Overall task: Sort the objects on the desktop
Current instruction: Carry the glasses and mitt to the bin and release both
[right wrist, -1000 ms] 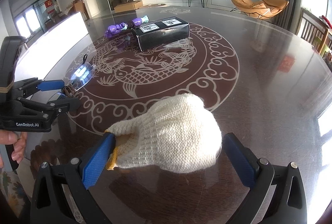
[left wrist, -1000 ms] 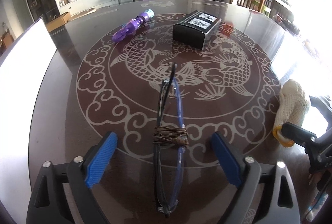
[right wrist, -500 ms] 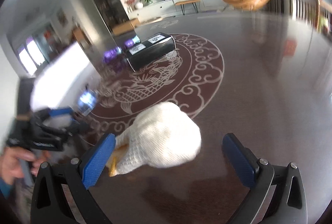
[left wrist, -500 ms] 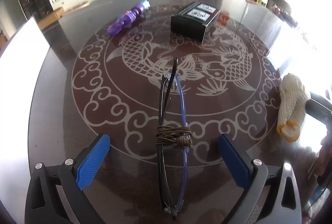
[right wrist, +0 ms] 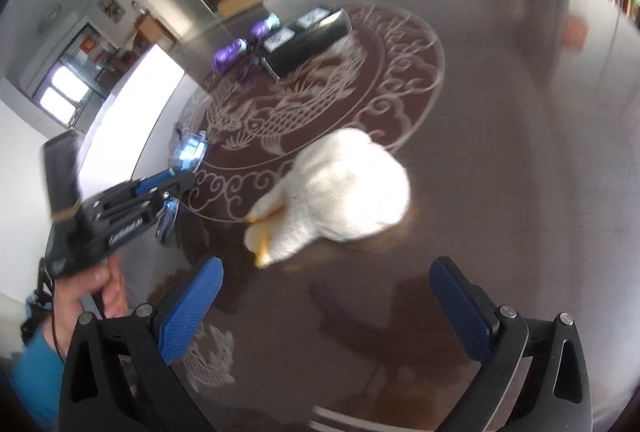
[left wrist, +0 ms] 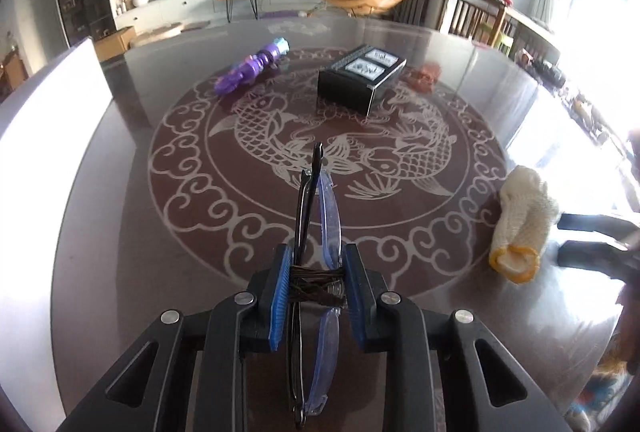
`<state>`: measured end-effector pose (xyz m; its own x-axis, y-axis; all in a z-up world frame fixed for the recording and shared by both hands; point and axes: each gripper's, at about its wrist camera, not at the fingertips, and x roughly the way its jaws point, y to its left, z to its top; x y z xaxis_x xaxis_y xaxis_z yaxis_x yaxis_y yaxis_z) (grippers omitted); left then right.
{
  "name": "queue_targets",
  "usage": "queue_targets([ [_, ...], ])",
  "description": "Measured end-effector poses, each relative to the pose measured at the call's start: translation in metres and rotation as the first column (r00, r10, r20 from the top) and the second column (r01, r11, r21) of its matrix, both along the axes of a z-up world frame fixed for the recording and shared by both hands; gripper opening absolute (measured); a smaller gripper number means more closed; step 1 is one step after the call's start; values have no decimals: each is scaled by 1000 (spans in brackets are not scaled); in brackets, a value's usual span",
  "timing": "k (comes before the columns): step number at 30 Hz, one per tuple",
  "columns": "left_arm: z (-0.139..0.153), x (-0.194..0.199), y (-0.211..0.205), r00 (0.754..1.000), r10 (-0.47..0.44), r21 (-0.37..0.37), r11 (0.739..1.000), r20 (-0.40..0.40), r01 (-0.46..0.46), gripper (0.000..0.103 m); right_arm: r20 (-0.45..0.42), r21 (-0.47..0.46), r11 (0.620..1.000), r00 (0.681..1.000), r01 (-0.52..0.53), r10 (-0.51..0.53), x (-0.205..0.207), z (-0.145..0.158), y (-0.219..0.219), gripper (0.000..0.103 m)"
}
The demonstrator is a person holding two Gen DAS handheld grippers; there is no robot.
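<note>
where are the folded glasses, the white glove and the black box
folded glasses [left wrist: 329, 203], left wrist view, on the blue lens edge ahead of the tongs
white glove [right wrist: 344, 187], right wrist view, on the knit body
black box [left wrist: 352, 87], left wrist view, on its near side face

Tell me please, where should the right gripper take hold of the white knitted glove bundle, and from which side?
Grip the white knitted glove bundle across its thick rounded middle, coming from above with one of the fingers on each long side. The yellow cuff end looks narrow and loose, probably a poorer hold.

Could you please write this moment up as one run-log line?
left gripper: just closed on glasses | right gripper: open, empty, short of glove | box, purple toy: untouched
</note>
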<state>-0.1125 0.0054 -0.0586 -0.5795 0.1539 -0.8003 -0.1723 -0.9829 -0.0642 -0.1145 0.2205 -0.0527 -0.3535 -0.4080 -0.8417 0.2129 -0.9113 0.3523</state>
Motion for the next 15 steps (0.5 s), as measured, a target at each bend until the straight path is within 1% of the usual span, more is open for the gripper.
queue_targets([
  [2, 9, 10, -5, 1000, 10, 26, 1000, -24, -10, 26, -48, 52, 998, 999, 21, -19, -8, -2, -17, 103],
  [3, 13, 14, -9, 999, 15, 38, 999, -33, -13, 26, -66, 88, 995, 997, 41, -35, -11, -4, -24, 97],
  [4, 20, 21, -14, 999, 20, 54, 998, -48, -18, 26, -93, 123, 990, 994, 70, -59, -13, -5, -30, 88],
  [5, 24, 24, -18, 998, 23, 60, 998, -58, -19, 26, -119, 119, 990, 991, 72, -57, -13, -3, -33, 73],
  [6, 28, 29, -21, 997, 25, 66, 998, -68, -20, 26, -148, 113, 991, 988, 64, -47, -12, -1, -35, 62],
  [9, 45, 45, -40, 994, 49, 107, 994, -99, -38, 26, -191, 158, 987, 982, 33, -2, -10, 8, -44, 57],
  [11, 56, 56, -57, 990, 78, 149, 987, -115, -60, 26, -218, 164, 987, 975, -3, 39, -4, 22, -48, 57],
  [12, 61, 61, -64, 989, 90, 169, 983, -117, -70, 26, -228, 159, 987, 972, -23, 59, -2, 30, -52, 57],
  [13, 68, 68, -78, 987, 110, 205, 975, -120, -84, 26, -239, 147, 988, 968, -47, 82, 2, 43, -58, 57],
  [15, 81, 77, -96, 983, 135, 246, 964, -125, -101, 26, -256, 117, 989, 960, -87, 115, 7, 62, -74, 57],
])
